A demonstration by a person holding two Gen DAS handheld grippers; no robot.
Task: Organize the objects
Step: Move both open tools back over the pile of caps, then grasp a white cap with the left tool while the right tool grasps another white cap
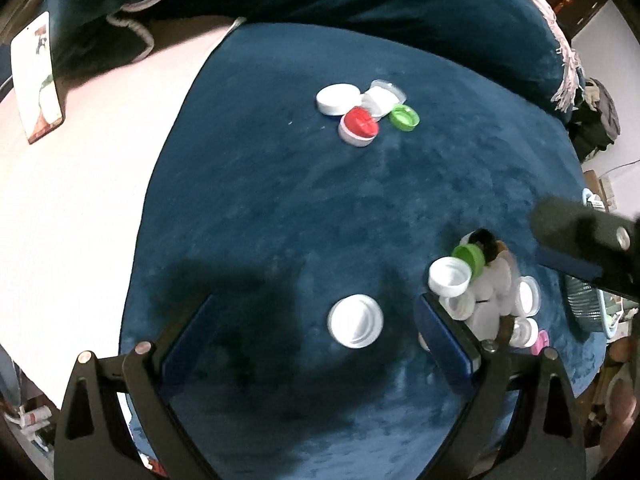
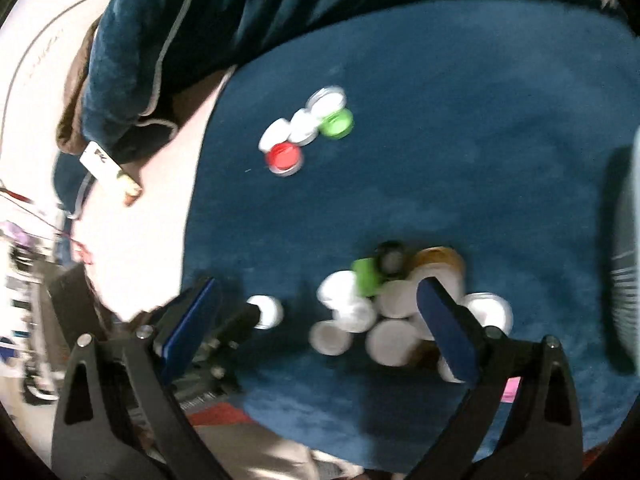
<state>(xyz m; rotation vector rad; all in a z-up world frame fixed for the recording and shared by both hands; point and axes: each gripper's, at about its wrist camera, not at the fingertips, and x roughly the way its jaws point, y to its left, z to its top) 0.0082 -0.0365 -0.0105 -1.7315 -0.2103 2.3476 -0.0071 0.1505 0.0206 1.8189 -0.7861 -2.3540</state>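
The left gripper (image 1: pixel 316 322) hangs over the blue blanket (image 1: pixel 248 208), jaws wide around a lone white cap (image 1: pixel 355 321). At two o'clock sits the far cap cluster (image 1: pixel 366 110). The right gripper (image 2: pixel 320 312), jaws wide, hovers above the near cap pile (image 2: pixel 384 304).

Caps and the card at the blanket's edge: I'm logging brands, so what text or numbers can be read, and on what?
None can be read.
Card: dark marks and a picture, too small to read.
Red cap: raised pattern, no legible letters.
White cap: blank.
Right wrist view: too blurred.
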